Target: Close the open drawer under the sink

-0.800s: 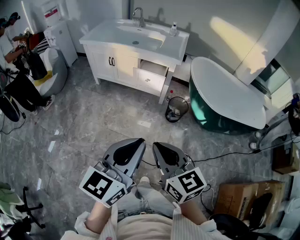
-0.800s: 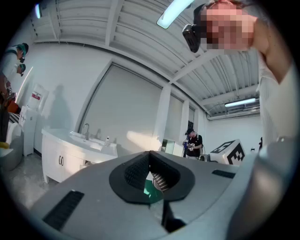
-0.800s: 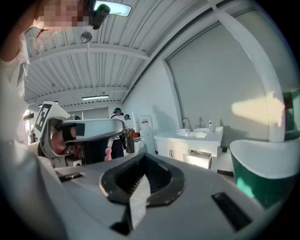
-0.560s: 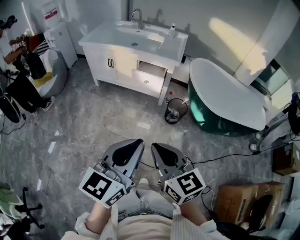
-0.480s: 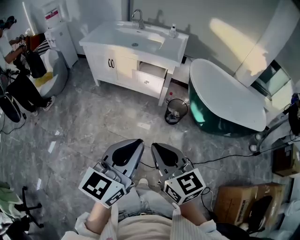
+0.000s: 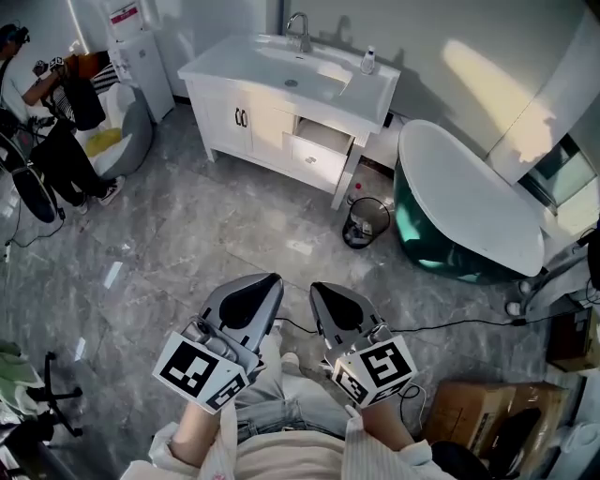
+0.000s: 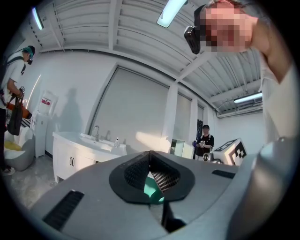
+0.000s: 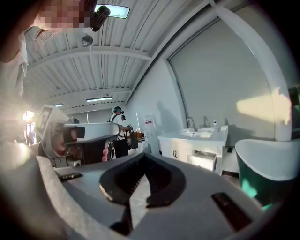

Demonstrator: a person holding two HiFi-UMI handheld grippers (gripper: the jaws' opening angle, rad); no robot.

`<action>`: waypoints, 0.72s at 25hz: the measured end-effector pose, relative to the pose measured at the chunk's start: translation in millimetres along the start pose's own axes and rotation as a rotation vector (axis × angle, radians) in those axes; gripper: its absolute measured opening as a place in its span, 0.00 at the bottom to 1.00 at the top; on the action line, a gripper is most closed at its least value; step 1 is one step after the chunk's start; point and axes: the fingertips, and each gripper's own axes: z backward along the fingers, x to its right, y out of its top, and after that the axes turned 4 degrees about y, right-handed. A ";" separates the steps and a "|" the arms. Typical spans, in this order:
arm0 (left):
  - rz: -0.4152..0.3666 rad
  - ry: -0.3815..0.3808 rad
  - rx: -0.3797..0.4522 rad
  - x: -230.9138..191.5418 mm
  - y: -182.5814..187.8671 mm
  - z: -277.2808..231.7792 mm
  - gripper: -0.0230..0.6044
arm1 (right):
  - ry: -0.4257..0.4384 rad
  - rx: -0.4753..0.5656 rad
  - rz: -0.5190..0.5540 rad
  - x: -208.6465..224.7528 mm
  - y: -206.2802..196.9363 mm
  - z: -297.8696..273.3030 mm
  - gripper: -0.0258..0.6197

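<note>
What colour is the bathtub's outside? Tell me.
Teal green outside on the bathtub, white inside; clearest in the head view.

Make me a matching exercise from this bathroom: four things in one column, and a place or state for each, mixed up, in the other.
1. drawer
2. waste bin
3. bathtub
4. faucet

A. on the floor, between the vanity and the bathtub
B. pulled open
C. on the vanity top, at the back
D. teal outside, white inside

Pairs: 1-B, 2-A, 3-D, 4-C
</note>
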 end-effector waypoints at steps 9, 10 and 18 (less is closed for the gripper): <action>0.016 0.009 0.015 -52.0 6.7 -21.6 0.06 | 0.010 -0.026 -0.001 12.5 2.5 -52.0 0.05; 0.018 0.007 0.016 -60.1 9.5 -26.8 0.06 | 0.005 -0.029 -0.002 16.1 4.8 -60.4 0.05; 0.012 -0.032 0.000 -133.5 28.8 -76.7 0.06 | -0.020 -0.030 -0.015 46.9 25.3 -141.4 0.05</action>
